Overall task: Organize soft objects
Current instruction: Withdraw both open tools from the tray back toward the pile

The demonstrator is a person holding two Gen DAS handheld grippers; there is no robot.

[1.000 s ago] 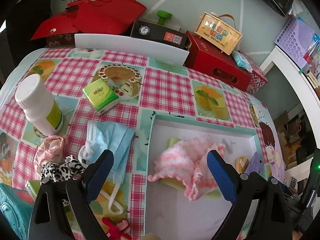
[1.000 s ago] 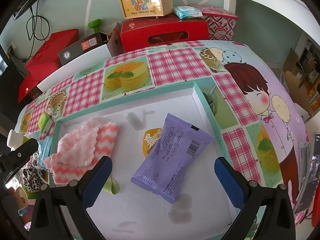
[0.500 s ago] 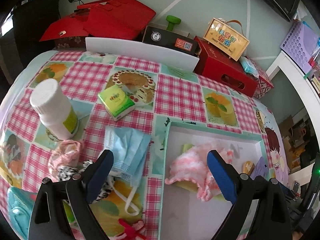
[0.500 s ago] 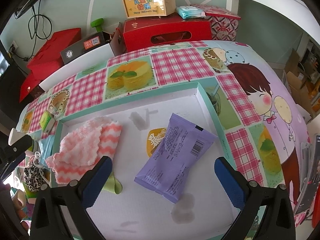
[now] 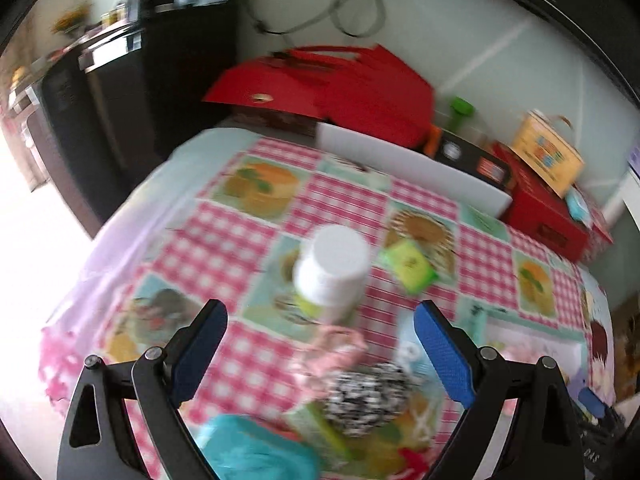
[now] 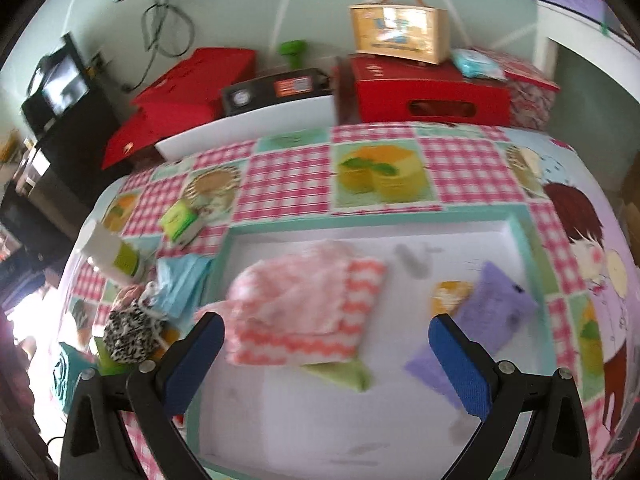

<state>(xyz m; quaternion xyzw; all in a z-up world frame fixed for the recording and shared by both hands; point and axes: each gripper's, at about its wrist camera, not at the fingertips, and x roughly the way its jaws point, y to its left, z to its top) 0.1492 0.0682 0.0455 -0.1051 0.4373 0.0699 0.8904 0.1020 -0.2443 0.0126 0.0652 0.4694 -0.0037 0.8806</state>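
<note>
My left gripper (image 5: 320,354) is open and empty above the table's left part. Between its fingers lie a pink scrunchie (image 5: 336,346) and a black-and-white leopard scrunchie (image 5: 366,396), with a blue face mask (image 5: 412,354) to the right. My right gripper (image 6: 326,364) is open and empty over the white tray (image 6: 524,236). In the tray lie a pink-and-white cloth (image 6: 304,308), a green cloth (image 6: 344,374) under it, a purple packet (image 6: 484,320) and a small orange packet (image 6: 450,294). The leopard scrunchie (image 6: 130,334) and the mask (image 6: 180,282) lie left of the tray.
A white bottle (image 5: 332,272) stands just beyond the scrunchies, a green tissue pack (image 5: 408,266) to its right. A teal object (image 5: 256,454) lies at the near edge. Red boxes (image 6: 428,94) and a white board (image 6: 248,128) line the far side.
My left gripper has swung left, away from the tray, and now faces the bottle and scrunchies. My right gripper has turned left and moved so the pink cloth sits between its fingers. Both views are blurred.
</note>
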